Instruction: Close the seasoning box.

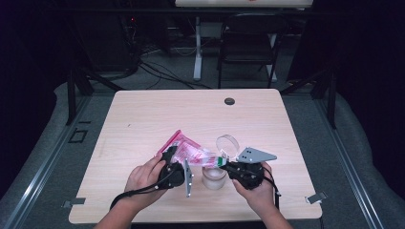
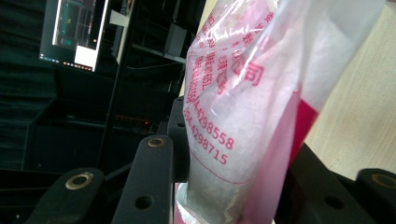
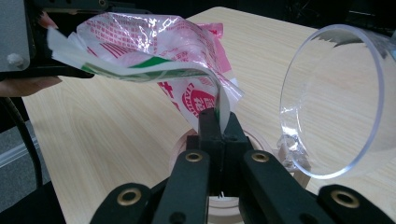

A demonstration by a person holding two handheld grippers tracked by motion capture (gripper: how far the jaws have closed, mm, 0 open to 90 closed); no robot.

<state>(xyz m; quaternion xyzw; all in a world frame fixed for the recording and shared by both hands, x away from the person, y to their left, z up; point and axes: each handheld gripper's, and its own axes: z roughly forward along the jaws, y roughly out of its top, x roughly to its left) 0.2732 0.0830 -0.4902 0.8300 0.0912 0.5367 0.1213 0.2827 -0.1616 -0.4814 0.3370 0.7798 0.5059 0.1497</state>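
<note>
Above the jar [image 1: 213, 177], the left gripper [image 1: 168, 155] grasps the bag [image 1: 188, 152] tilted for pouring, while the right gripper [image 1: 224, 163], clenched, pinches its corner open.

Bag [image 1: 188, 153] above jar [image 1: 213, 177]

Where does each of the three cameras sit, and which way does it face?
High view: above the person's side, facing forward and down on the table; both hands and grippers show.
Left gripper view: rides the left gripper, looking along its jaws at the plastic bag.
Right gripper view: rides the right gripper, facing the bag's edge, the jar and the clear lid.
All views share the bag.
</note>
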